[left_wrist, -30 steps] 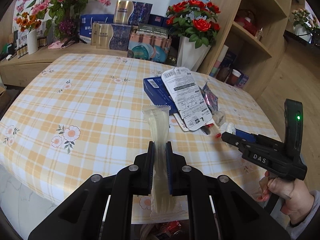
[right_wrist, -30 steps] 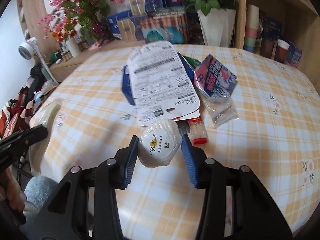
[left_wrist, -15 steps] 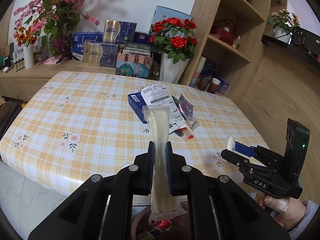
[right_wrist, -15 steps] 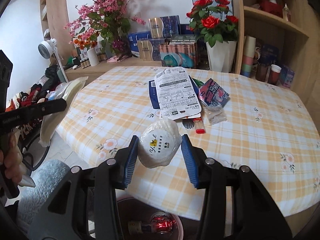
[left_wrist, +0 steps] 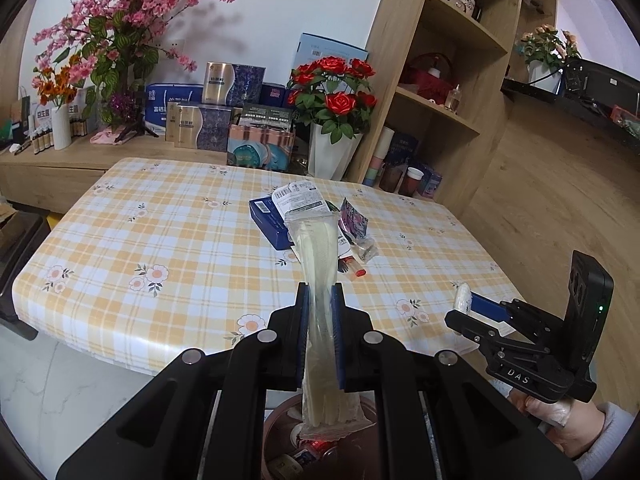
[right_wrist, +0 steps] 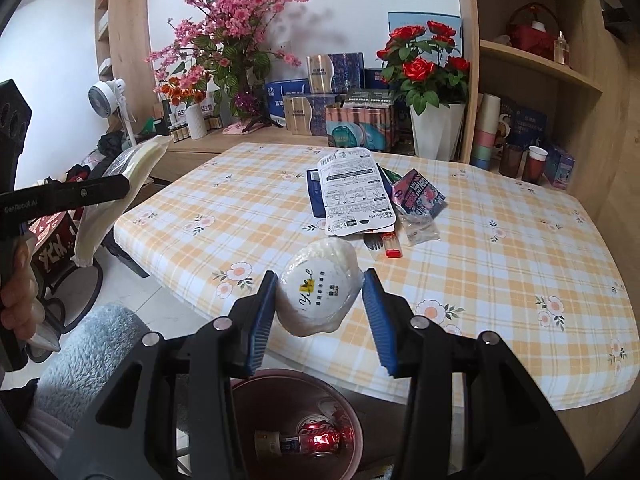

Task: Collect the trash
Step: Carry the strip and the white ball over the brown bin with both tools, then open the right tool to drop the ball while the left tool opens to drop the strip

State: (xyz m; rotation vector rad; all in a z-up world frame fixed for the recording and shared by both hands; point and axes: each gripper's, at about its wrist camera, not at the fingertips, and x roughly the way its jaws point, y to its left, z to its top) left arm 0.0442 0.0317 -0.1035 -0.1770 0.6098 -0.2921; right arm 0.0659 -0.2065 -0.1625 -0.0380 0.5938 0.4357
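the bin [right_wrist: 296,436] lies straight below both grippers: left gripper [left_wrist: 320,336] clamps a long sleeve [left_wrist: 318,264] hanging lengthwise, right gripper [right_wrist: 320,312] grips a round soap [right_wrist: 318,292].

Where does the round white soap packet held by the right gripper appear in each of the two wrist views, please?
Left wrist: round white soap packet seen edge-on at the right gripper's tip, lower right.
Right wrist: soap packet centre, between the blue pads.
Shared landmark: red lighter on the table.
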